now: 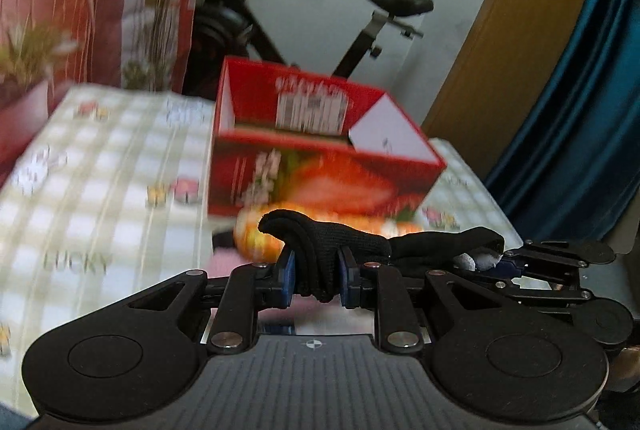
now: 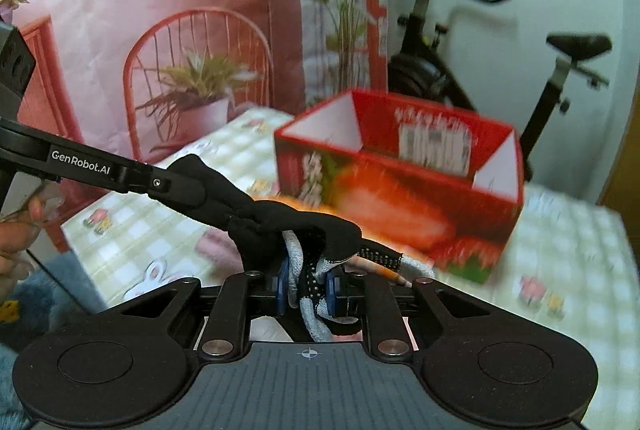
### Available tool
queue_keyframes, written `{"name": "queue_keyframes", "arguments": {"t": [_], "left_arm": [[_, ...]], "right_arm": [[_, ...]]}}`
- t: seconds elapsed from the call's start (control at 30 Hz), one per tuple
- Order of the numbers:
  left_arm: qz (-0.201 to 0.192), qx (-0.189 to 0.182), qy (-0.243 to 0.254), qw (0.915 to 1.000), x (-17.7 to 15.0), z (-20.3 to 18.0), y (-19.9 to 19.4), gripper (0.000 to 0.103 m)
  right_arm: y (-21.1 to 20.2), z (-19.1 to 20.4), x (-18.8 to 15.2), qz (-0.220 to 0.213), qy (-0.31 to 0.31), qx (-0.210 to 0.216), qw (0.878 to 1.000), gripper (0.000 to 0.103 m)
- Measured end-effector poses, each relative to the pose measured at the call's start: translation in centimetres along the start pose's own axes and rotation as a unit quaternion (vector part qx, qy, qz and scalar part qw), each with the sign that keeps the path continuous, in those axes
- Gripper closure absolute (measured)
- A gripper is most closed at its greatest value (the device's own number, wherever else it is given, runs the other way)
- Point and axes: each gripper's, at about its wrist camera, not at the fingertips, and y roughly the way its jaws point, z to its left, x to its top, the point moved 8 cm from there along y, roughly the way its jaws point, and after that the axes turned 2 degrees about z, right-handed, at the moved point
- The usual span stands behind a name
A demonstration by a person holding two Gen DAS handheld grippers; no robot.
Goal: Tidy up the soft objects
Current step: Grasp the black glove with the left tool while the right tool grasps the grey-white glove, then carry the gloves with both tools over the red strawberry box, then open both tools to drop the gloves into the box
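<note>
A black knit glove (image 1: pixel 352 244) with grey fingertips is stretched between both grippers above the table. My left gripper (image 1: pixel 316 280) is shut on its cuff end. My right gripper (image 2: pixel 308 288) is shut on its finger end (image 2: pixel 316 266). In the left wrist view the right gripper (image 1: pixel 512 266) shows at right; in the right wrist view the left gripper (image 2: pixel 176 186) reaches in from the left. A red open cardboard box (image 1: pixel 320 166) with strawberry print stands just beyond the glove; it also shows in the right wrist view (image 2: pixel 404 198).
The table has a checked cloth (image 1: pixel 100 190). An orange soft object (image 1: pixel 256 234) lies in front of the box, a pink one (image 2: pixel 216 246) beside it. An exercise bike (image 1: pixel 304 10) stands behind. A pink printed backdrop (image 2: pixel 140 10) hangs at left, a blue curtain (image 1: pixel 580 90) at right.
</note>
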Motion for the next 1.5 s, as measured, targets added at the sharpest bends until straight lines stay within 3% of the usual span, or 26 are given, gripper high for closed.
{"name": "queue_keyframes", "arguments": {"t": [0.33, 0.6, 1.0, 1.13, 1.3, 1.5], "left_arm": [[-0.057, 0.001, 0.053, 0.9970, 7.6, -2.1, 3.3, 0.078], [-0.043, -0.002, 0.025, 0.9988, 11.6, 0.0, 9.3, 0.078], [0.003, 0.019, 0.020, 0.9996, 10.7, 1.6, 14.6, 0.076], [0.016, 0.019, 0.028, 0.9993, 9.8, 1.6, 15.2, 0.076], [0.025, 0.011, 0.029, 0.9992, 9.3, 1.7, 15.4, 0.064], [0.027, 0.005, 0.027, 0.9993, 8.8, 1.9, 14.3, 0.062]], "right_arm": [[2.0, -4.7, 6.9, -0.054, -0.045, -0.069, 0.995, 0.086], [7.9, -8.8, 10.9, -0.054, -0.053, -0.096, 0.992, 0.086], [14.1, -11.9, 9.1, -0.017, -0.002, -0.102, 0.995, 0.086], [14.6, -12.3, 7.8, -0.010, 0.011, -0.100, 0.995, 0.083], [14.3, -12.2, 7.1, -0.015, 0.019, -0.098, 0.995, 0.075], [12.9, -11.1, 7.0, -0.032, 0.023, -0.085, 0.996, 0.074]]}}
